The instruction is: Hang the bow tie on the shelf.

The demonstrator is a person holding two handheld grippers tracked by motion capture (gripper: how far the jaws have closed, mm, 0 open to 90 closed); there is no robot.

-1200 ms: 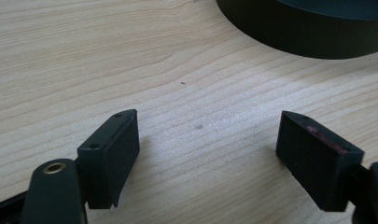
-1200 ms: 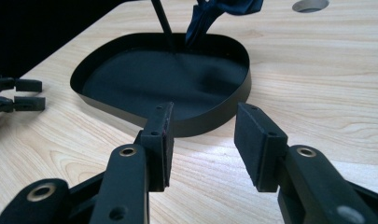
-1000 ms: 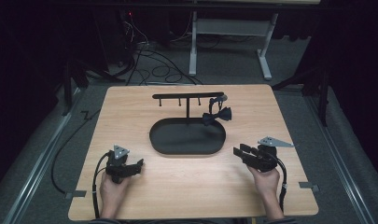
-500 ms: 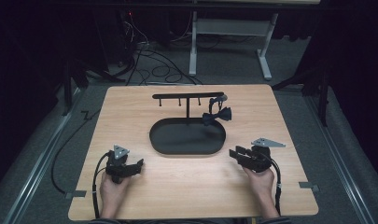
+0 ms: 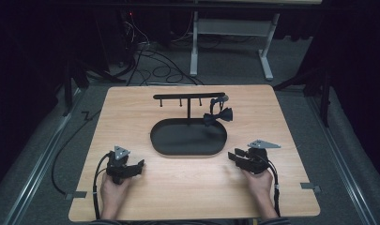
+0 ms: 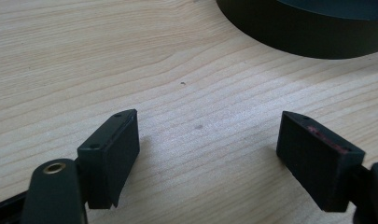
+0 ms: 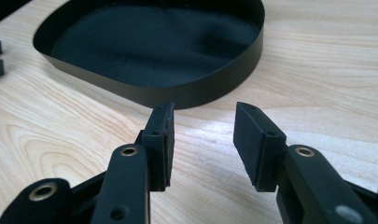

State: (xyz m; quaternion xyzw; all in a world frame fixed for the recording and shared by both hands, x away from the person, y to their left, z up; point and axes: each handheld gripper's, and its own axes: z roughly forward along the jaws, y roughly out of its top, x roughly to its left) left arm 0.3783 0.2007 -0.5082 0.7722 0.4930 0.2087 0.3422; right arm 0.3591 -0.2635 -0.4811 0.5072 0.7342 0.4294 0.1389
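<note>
— Jaws on the left hand-held gripper (image 5: 140, 164), how do they stand?
— Wide apart, nothing between them but bare bench (image 5: 131, 112). It rests low near the front left, well clear of the black oval tray (image 5: 166, 140).
— And the right hand-held gripper (image 5: 231, 155)?
— Parted too, though narrower, empty, pointing at the tray from just beside its right front rim.
— Where is the bow tie (image 5: 217, 116)?
— Hanging from the right end of the black rack (image 5: 187, 96), above the tray's back edge, well apart from both.
</note>
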